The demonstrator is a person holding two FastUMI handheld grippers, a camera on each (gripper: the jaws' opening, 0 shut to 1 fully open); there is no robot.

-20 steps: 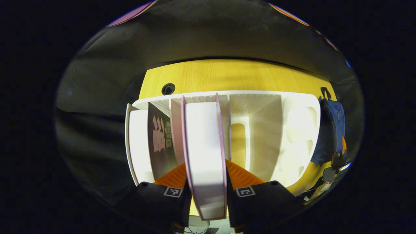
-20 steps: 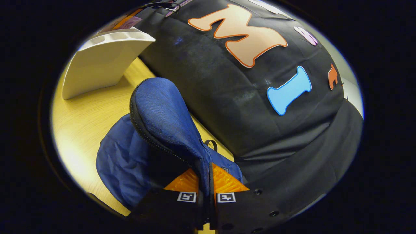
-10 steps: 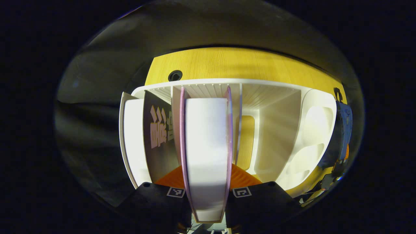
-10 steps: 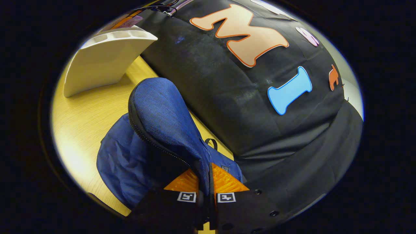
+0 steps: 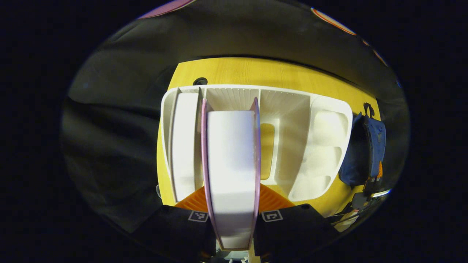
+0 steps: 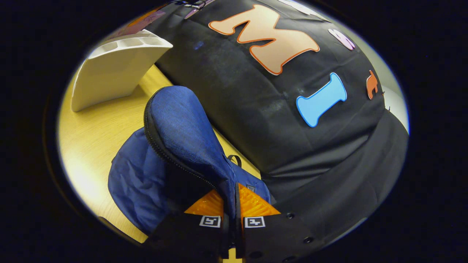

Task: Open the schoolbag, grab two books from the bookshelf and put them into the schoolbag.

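**While the bag is held open, a book is gripped at the shelf**

Because the schoolbag [image 6: 175,146] has a soft flap that would otherwise fall shut, its flap is pinched between the closed fingers of the right gripper [image 6: 231,204] and held raised, so that the dark mouth along the zip is kept exposed. The bag is seen lying on the wooden table [image 6: 95,146], close to the black booth wall, with the white bookshelf [image 6: 113,69] standing just beyond it.

In the left gripper view, a book [image 5: 231,171] with pale page edges and pinkish covers is clamped between both fingers of the left gripper [image 5: 231,215], one finger being pressed on each cover. The book is gripped by its faces, presumably so that it can be drawn upward along the slot without being caught on the dividers. Whether its lower edge is clear of the bookshelf [image 5: 321,146] cannot be told. A second book [image 5: 184,142] is left upright in the slot beside it. The schoolbag [image 5: 365,146] is visible just beside the shelf's far end, so only a short carry is judged necessary.
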